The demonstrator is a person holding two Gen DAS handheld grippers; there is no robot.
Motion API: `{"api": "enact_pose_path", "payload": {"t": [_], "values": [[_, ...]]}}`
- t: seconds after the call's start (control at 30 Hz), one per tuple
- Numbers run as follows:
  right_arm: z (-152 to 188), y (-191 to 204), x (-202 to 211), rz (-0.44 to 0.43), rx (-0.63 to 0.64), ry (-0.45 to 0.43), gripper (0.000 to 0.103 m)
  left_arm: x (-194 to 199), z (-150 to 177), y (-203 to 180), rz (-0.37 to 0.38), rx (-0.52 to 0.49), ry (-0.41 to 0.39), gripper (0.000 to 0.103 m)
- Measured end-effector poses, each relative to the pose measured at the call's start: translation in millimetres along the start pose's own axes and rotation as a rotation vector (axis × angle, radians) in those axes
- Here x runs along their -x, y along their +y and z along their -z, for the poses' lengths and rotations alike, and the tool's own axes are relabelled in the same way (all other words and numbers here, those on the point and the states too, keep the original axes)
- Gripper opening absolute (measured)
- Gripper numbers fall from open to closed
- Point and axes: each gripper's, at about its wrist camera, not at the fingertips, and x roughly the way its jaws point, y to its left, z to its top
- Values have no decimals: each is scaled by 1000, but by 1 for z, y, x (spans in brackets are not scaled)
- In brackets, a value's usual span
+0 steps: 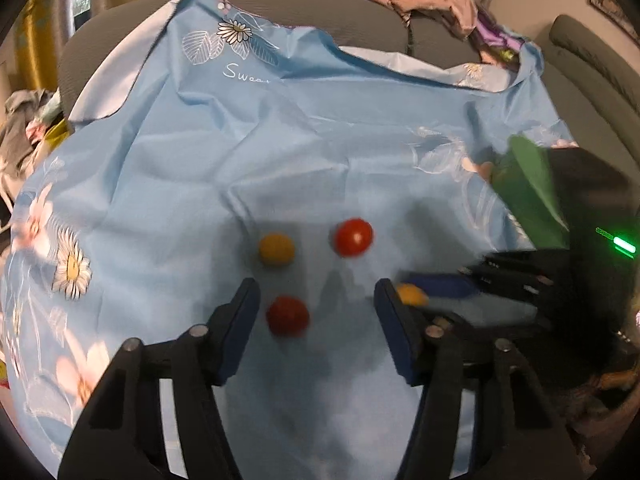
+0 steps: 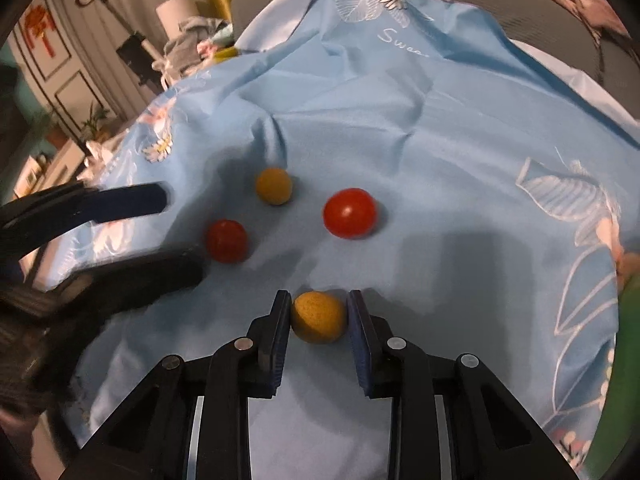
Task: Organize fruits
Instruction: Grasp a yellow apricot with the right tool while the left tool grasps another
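Right wrist view, nearest first: the right tool [image 2: 319, 312] sat low over the light blue floral cloth [image 2: 460, 160], its two blue pads flanking a small yellow-orange round fruit [image 2: 319, 317]. The left pad looked to touch it; a sliver of gap seemed to remain at the right pad, so I judged the grip as closing rather than firm, and cannot say it was clenched. Ahead and to the left of that tool lay a smaller red round tomato [image 2: 226, 240], ahead and slightly right a larger glossy red tomato [image 2: 349, 213], and farther ahead a second dull yellow fruit [image 2: 274, 185].

The left tool [image 1: 316, 300] was spread wide and held nothing; the smaller red tomato [image 1: 287, 315] lay on the cloth between its pads, nearer the left one, touching neither.

The step in hand seemed to be picking up fruits, one per tool. Next, each tool would need to close squarely on its round, roll-prone fruit, lift it, and carry it to a container.

Only the left wrist view showed a green bowl-like object [image 1: 532, 196] beyond the right tool, blurred, plausibly the destination. Only the right wrist view showed how the pads met the yellow fruit.
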Motion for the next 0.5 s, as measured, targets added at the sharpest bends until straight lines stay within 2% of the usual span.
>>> {"api": "enact_pose_path", "payload": {"t": [0.1, 0.3, 0.5], "values": [[5, -6, 10, -19, -17, -25, 30, -19, -10, 1, -27, -23, 35, 44], [10, -11, 16, -60, -35, -49, 30, -44, -22, 1, -92, -79, 89, 44], [12, -14, 18, -92, -51, -69, 30, -55, -32, -2, -148, -130, 110, 41]]}}
